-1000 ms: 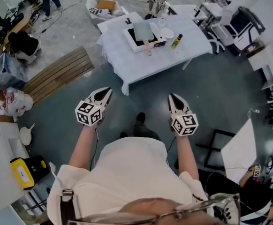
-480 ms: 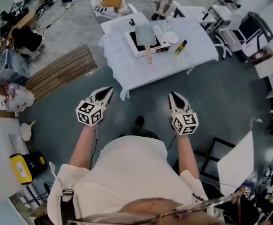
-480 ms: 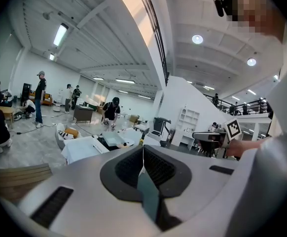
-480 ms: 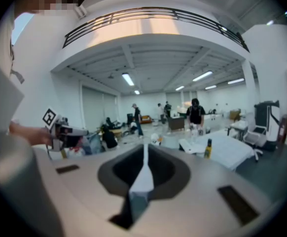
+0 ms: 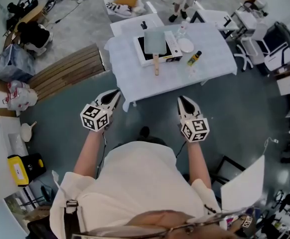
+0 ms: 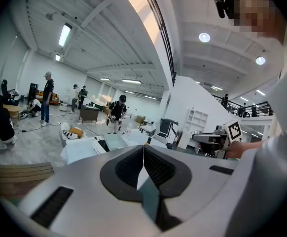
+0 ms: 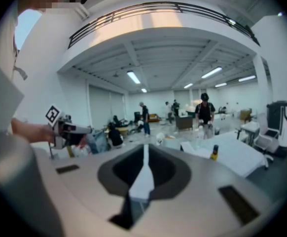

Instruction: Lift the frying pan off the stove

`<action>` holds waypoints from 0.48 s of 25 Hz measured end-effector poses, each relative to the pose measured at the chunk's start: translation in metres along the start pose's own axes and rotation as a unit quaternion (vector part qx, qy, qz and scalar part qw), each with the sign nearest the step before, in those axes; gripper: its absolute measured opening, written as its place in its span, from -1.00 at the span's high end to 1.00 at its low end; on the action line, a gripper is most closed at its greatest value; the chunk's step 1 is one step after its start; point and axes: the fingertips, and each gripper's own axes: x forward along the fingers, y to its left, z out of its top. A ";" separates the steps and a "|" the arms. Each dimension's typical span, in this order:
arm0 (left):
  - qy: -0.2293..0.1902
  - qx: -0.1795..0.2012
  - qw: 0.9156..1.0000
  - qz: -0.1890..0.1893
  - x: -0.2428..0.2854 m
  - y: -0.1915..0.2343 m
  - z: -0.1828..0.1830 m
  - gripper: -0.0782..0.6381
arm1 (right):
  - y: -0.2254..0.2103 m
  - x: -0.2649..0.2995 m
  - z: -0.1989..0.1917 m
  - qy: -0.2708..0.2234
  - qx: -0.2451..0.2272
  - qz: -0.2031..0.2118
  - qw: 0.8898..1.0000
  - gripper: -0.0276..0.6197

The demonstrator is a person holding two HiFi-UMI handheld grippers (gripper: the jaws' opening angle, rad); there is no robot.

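Left gripper (image 5: 116, 91): jaws pressed together with nothing between them, held out in front of the person's chest.
Right gripper (image 5: 181, 98): jaws also pressed together and empty, level with the left one and well apart from it.
Frying pan (image 5: 154, 40): ahead of both grippers and well apart from them. It sits on the stove (image 5: 171, 48), its wooden handle pointing back toward the gap between the two grippers.
Table (image 5: 212, 59): white-clothed and carrying the stove. Its near corner lies just ahead of the left gripper's tips.
Beside the stove: a white plate (image 5: 186, 45) and a yellow bottle (image 5: 194, 58), ahead of the right gripper.
In the way: open floor and the table's near edge.
Off to the left: a slatted wooden board (image 5: 68, 72), out beyond the left gripper.
Change: the table and pan lie nearer the grippers than a second ago. Both pairs of jaws stay pressed together.
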 end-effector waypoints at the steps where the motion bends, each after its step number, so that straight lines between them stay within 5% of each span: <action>1: -0.001 -0.003 1.000 0.003 0.006 -0.001 0.000 0.69 | -0.006 0.003 0.000 0.000 0.000 0.005 1.000 0.79; 12: 0.013 -0.018 0.999 0.023 0.048 -0.004 0.001 0.69 | -0.041 0.034 0.002 0.014 -0.008 0.041 0.999 0.79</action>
